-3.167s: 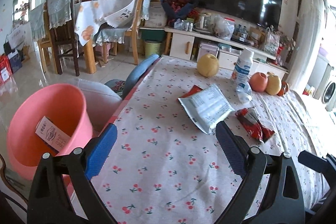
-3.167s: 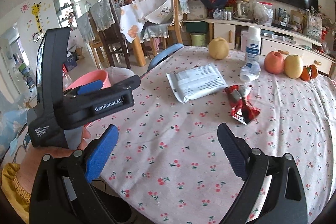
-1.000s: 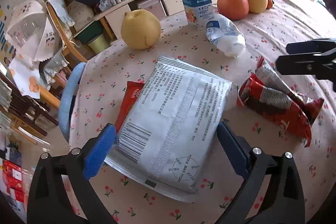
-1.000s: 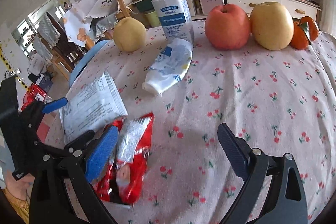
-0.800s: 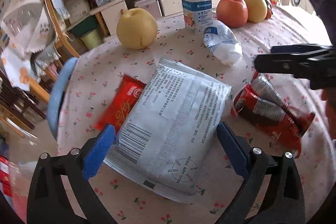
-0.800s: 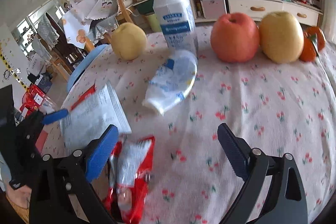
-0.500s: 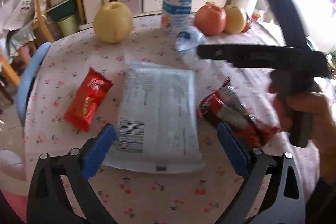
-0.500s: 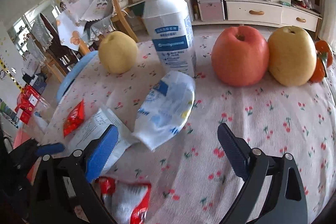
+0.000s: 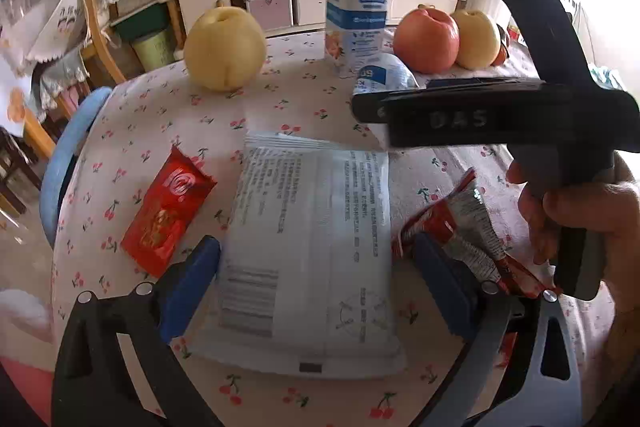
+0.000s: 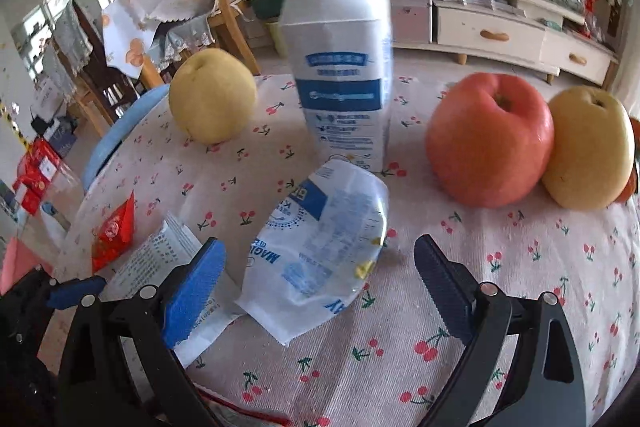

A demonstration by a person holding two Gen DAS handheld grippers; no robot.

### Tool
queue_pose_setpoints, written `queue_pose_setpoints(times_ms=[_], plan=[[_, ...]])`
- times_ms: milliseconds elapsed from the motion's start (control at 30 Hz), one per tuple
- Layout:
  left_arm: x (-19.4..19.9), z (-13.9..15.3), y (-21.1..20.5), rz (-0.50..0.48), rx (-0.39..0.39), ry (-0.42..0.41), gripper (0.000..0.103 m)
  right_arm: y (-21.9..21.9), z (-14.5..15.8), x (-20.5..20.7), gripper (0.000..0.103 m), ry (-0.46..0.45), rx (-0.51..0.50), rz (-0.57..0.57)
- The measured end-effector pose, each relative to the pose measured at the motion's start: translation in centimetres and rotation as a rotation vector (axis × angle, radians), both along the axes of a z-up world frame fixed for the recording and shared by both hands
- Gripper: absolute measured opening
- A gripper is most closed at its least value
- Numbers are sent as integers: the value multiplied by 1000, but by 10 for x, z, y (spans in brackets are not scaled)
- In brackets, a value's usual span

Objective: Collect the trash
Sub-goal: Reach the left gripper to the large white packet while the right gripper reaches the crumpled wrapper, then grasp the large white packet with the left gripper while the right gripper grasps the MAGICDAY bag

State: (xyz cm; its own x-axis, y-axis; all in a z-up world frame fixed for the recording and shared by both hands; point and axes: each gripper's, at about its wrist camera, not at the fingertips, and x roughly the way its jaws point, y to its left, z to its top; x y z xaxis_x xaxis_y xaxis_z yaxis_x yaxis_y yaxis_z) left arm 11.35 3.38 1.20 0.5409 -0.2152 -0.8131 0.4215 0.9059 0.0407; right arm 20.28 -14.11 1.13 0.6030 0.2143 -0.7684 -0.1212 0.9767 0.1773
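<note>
Fingers of the left gripper (image 9: pixel 316 281) are standing wide apart on either side of a white packet (image 9: pixel 316 247) that is lying flat on the table (image 9: pixel 288 99), with a red wrapper (image 9: pixel 166 215) beside it. Through the right camera, the right gripper (image 10: pixel 316 281) is spreading open around a crumpled white-and-blue bag (image 10: pixel 324 255) lying before a white bottle (image 10: pixel 340 55).

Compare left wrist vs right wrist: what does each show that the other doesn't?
Left wrist only: the crumpled red-silver wrapper, the hand holding the right gripper's body, the whole white packet.
Right wrist only: the full clear pouch between its open jaws.
Both: bottle, pear, apple, red sachet, tablecloth.
</note>
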Motion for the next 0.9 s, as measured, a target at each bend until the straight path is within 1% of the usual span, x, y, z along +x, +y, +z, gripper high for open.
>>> queue_pose_setpoints(times_ms=[67,100,133,167,200,267,500,567,633,700,800,900], plan=[[1,-2,-3,6,26,-2,97,3,0,0,94,-18,-33,5],[1,-4,-4,11,31,1,97,4,0,0,92,-25,-44,5],[2,-6,-4,15,34,8,97,5,-1,0,85,-25,-42,9],[3,-8,-3,21,27,20,97,5,-1,0,74,-25,-38,12],[4,-8,-1,32,9,29,97,5,-2,1,72,-23,-37,14],[6,-7,3,59,-8,37,94,6,-2,1,72,-23,-38,20],[3,-6,5,108,-12,31,87,8,-1,-6,71,-36,-64,47],[-3,-5,4,120,-20,25,81,8,-1,-9,71,-32,-63,60],[-6,-4,6,131,-34,27,79,9,-3,-14,71,-25,-53,79],[-9,-3,9,143,-57,33,78,12,-2,-20,71,-30,-66,91],[-17,-4,11,146,-57,32,78,13,2,-31,71,-26,-30,118],[-27,-4,13,144,-58,31,78,14,2,-46,71,-27,-29,120]])
